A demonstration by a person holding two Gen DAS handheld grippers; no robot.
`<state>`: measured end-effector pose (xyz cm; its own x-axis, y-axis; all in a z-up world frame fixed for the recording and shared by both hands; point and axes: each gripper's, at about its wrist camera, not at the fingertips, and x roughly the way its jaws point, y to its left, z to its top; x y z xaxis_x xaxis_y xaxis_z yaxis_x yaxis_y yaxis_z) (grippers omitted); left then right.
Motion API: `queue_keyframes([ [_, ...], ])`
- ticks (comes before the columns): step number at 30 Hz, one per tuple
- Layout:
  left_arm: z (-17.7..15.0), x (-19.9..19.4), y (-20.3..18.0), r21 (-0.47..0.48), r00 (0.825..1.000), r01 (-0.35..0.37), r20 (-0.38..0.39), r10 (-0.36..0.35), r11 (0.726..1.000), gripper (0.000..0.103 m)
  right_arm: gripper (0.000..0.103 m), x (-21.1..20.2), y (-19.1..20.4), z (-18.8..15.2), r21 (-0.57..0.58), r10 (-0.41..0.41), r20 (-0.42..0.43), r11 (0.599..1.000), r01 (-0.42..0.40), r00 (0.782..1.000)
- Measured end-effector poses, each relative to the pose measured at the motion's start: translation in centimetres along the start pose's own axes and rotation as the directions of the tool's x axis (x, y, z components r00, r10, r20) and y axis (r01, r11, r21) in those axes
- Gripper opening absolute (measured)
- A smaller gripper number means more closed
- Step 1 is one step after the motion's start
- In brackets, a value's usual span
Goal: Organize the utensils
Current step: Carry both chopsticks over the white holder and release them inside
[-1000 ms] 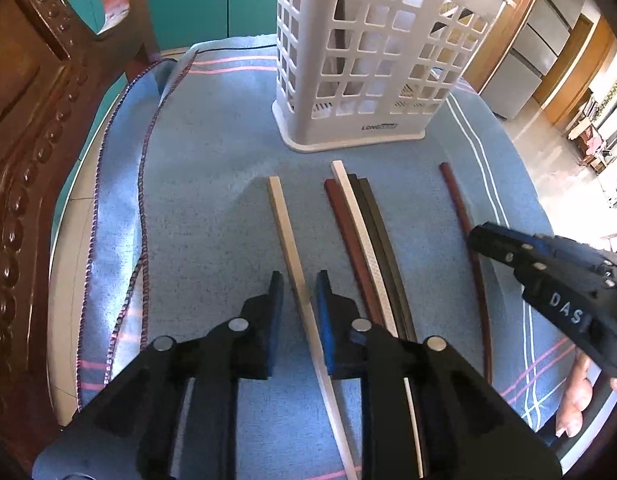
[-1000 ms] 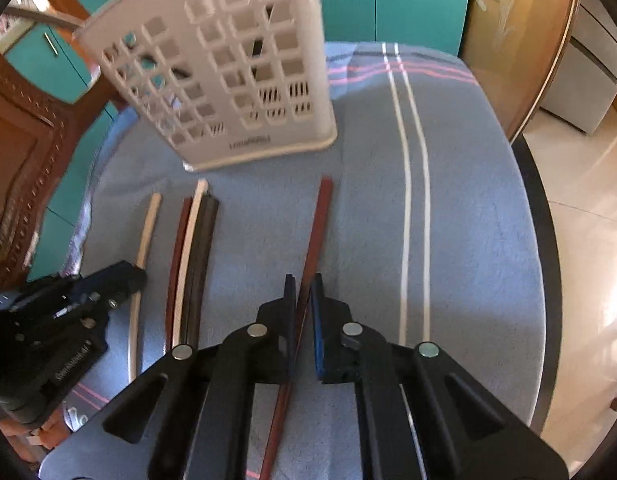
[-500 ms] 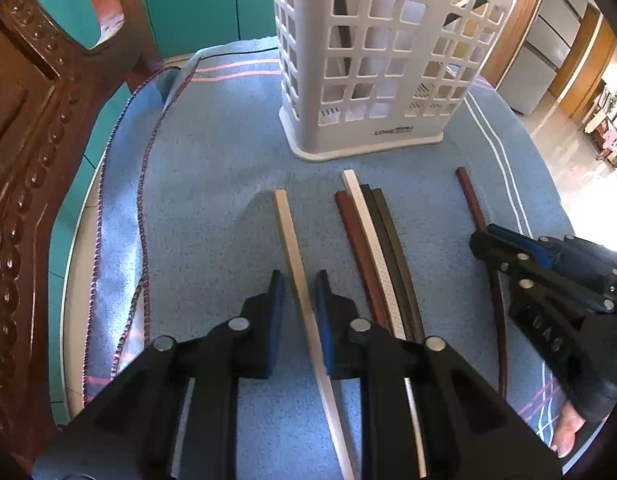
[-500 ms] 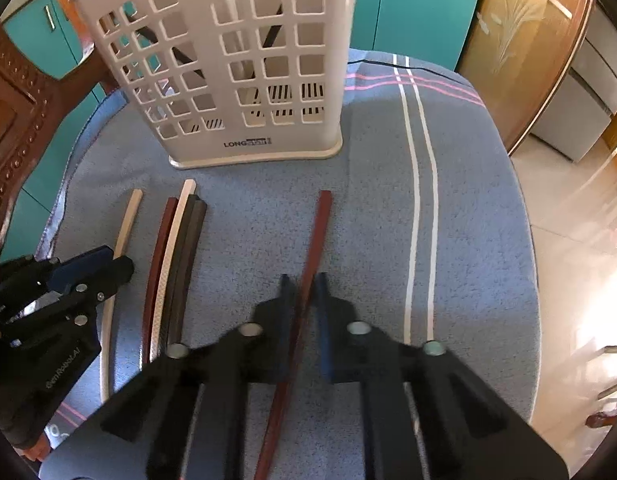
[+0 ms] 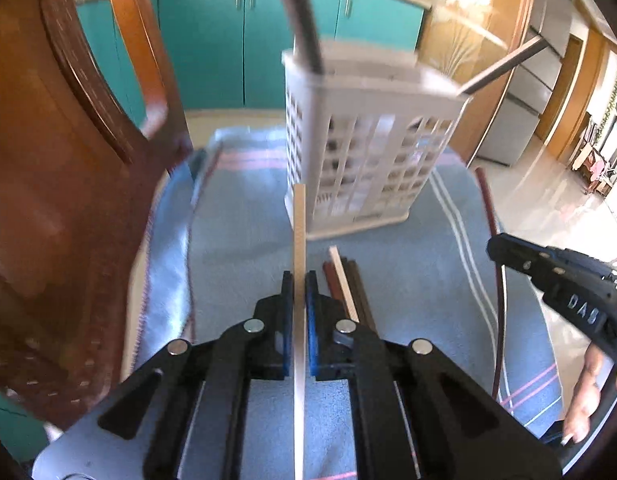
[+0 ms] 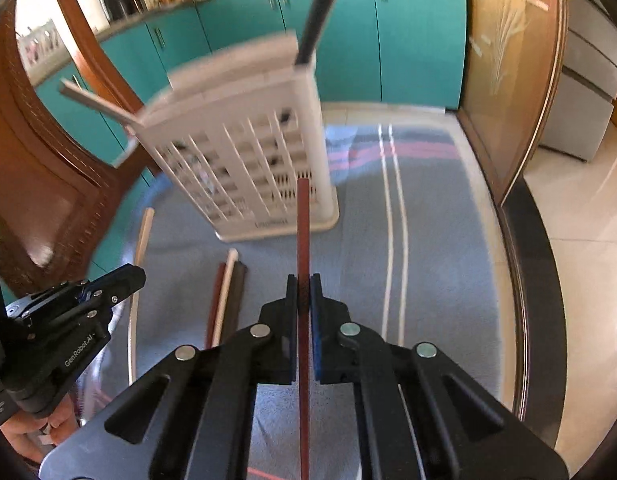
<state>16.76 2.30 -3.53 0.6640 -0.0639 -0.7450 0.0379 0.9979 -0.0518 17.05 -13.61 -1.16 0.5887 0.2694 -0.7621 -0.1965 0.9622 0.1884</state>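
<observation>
Both tongs pinched on sticks, basket straight ahead.

The left gripper point(image 5: 299, 294) is pressed onto a pale stick point(image 5: 299, 220) and the right gripper point(image 6: 303, 296) onto a reddish stick point(image 6: 303, 224); each stick's long axis runs forward in line with its fingers, tip toward the white basket point(image 5: 372, 152), which stands upright on the blue cloth point(image 5: 244, 240) with 2 sticks already poking out. 3 more sticks point(image 6: 227, 292) lie between the grippers. Neither hand looks clearly nearer; both tips must likely tilt up over the rim.

Motion is blurring the white basket point(image 5: 364, 152) and the wooden chair point(image 5: 68, 200). The frame's bottom edge is cutting off the cream stick point(image 5: 299, 240).
</observation>
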Motion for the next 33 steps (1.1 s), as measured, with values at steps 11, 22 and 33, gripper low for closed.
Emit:
queue_keyframes([
  [11, 0.5, -6.9, -1.8, 0.061, 0.98, -0.044, 0.197, 0.031, 0.997, 0.007, 0.006, -6.5, -1.3, 1.5, -0.007, 0.047, 0.197, 0.999, -0.046, 0.979],
  [22, 6.5, -17.7, -2.8, 0.064, 0.869, 0.093, 0.482, -0.112, 0.994, 0.007, 0.006, -16.5, -1.3, 5.6, 0.03, 0.125, 0.522, 0.986, -0.164, 0.844],
  [33, 11.8, -13.1, 1.0, -0.151, 0.794, 0.097, 0.607, 0.015, 0.984, 0.007, 0.007, -13.9, -1.3, 8.8, 0.138, 0.008, 0.683, 0.98, -0.14, 0.731],
])
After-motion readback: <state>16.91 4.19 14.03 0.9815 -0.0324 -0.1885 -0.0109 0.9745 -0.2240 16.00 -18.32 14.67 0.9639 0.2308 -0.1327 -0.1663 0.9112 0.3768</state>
